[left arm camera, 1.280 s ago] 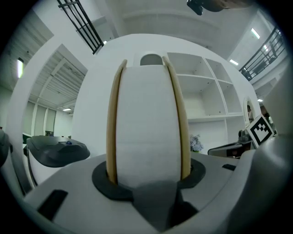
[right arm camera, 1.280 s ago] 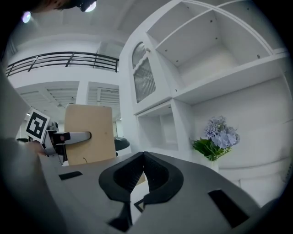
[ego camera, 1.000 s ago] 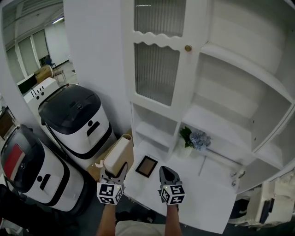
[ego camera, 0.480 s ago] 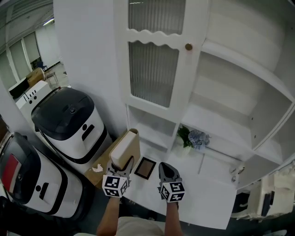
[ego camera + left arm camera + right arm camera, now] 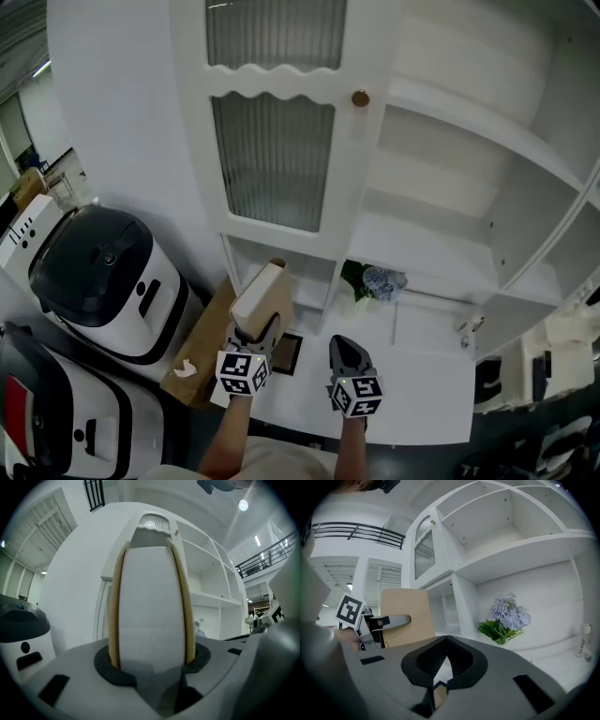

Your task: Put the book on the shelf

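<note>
The book (image 5: pixel 262 292) has tan covers and a thick white page block. It stands upright in my left gripper (image 5: pixel 257 330), which is shut on its lower end, in front of the low cubby of the white shelf unit (image 5: pixel 469 131). In the left gripper view the book (image 5: pixel 150 602) fills the middle, its covers pressed between the jaws of the left gripper (image 5: pixel 151 660). My right gripper (image 5: pixel 344 353) hovers over the white counter (image 5: pixel 422 394), shut and empty. The right gripper view shows the jaws of the right gripper (image 5: pixel 445 660) meeting, with the book (image 5: pixel 405 616) to the left.
Blue flowers (image 5: pixel 373 280) stand in a lower shelf compartment. A dark picture frame (image 5: pixel 286 354) lies on the counter below the book. A glass cabinet door (image 5: pixel 272 159) with a knob rises above. A cardboard box (image 5: pixel 199 349) and white-and-black machines (image 5: pixel 103 281) sit left. A small bottle (image 5: pixel 466 328) stands right.
The left gripper has carried the book up and to the right, from beside the counter's edge to in front of the low cubby. The right gripper has hardly moved.
</note>
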Demonstrator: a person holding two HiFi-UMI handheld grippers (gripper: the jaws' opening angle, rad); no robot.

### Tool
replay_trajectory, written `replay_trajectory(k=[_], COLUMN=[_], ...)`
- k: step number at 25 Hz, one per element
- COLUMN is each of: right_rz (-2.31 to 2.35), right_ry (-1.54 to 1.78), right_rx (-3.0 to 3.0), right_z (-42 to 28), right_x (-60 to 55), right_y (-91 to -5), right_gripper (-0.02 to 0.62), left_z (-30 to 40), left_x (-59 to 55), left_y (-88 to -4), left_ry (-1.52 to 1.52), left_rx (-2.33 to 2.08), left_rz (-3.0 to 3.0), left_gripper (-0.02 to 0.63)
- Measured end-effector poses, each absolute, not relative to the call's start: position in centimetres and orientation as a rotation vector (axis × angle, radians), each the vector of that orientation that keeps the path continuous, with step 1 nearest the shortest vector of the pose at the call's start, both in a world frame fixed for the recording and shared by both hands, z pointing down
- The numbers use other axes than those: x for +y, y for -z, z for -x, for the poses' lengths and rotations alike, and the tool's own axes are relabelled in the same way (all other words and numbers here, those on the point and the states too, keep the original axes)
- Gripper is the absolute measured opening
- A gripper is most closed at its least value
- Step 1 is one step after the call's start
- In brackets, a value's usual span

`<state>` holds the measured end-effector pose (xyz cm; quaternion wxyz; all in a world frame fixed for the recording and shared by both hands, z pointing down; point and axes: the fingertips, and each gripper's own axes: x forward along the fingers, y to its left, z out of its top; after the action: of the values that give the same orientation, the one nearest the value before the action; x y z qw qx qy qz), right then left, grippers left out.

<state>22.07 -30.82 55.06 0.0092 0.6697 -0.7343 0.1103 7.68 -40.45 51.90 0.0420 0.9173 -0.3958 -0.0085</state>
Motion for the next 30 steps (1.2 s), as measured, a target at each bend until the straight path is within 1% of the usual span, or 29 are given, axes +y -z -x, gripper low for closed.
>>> replay_trajectory(k=[7, 15, 24, 30], right_rz=[-2.211, -2.201, -2.116, -2.081], right_ry=[-0.376, -0.356, -0.339, -0.331], right_rx=[-2.217, -2.235, -2.258, -2.249], right_z=[-23.7, -22.1, -20.7, -20.8], right_x=[-31.8, -34.4, -35.1, -34.5], right_y=[-55.4, -54.7, -54.8, -54.8], right_gripper=[0.026, 0.026, 0.026, 0.026], left_z=[-9.3, -9.7, -10.5, -13.3], left_x=[-43.3, -44.3, -44.8, -46.9], left_y=[-52.1, -50.8, -50.6, -51.1], left_ry=[0.003, -0.009, 0.056, 0.103], left_rx=[-1.136, -1.03, -1.132, -1.203], left_rz=[-2.857, -2.889, -2.919, -2.944], left_gripper=[0.235, 0.239, 0.238, 0.239])
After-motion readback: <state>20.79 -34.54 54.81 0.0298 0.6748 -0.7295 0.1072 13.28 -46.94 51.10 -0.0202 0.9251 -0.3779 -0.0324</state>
